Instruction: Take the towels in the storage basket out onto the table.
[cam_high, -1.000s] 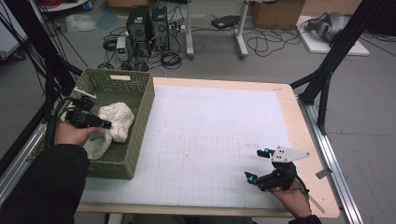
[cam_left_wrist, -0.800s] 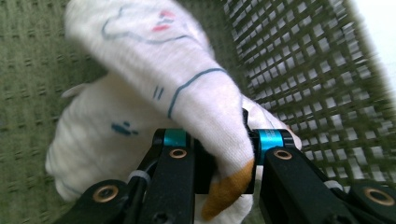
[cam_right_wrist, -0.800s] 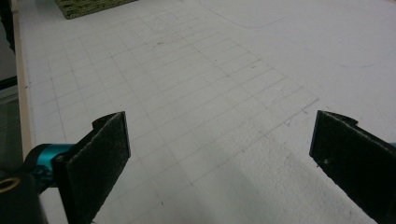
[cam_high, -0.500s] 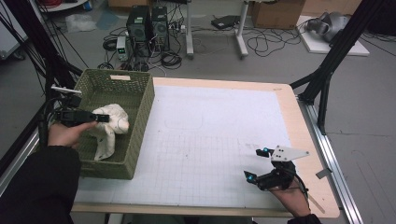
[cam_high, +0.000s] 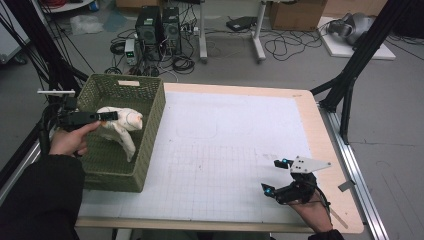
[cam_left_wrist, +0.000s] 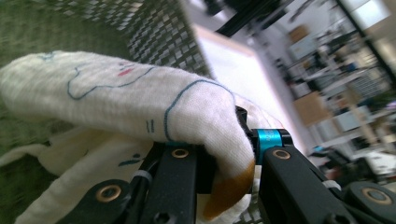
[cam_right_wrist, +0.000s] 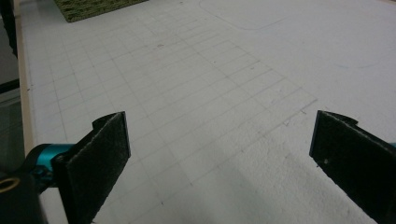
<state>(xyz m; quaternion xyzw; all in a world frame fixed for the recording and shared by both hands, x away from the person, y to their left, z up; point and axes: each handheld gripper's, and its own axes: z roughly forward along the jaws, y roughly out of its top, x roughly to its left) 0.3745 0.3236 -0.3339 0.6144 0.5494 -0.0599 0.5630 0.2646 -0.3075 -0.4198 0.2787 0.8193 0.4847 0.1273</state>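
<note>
We have the white cloth (cam_high: 120, 127) pinched in our left hand-held gripper (cam_high: 102, 116), its jaws closed tight on a thick fold of the fabric, as the left gripper view shows (cam_left_wrist: 140, 112). The cloth hangs above the green basket (cam_high: 150, 125) that stands at the tabletop's left edge; one end is caught at the jaws, and the rest droops down and toward the near edge, into the basket, so its long axis runs from the grip down to the basket floor. The tail looks to be touching the basket bottom, though we cannot tell for sure. The free white tabletop (cam_high: 235, 150) lies to the right of the grip, across the basket's right wall, and we judge that wall to be what the dangling tail must clear. Our right hand-held gripper (cam_high: 280, 176) rests near the tabletop's near right corner, jaws wide and holding nothing, well apart from the cloth; the left hand is plainly the nearer one.
</note>
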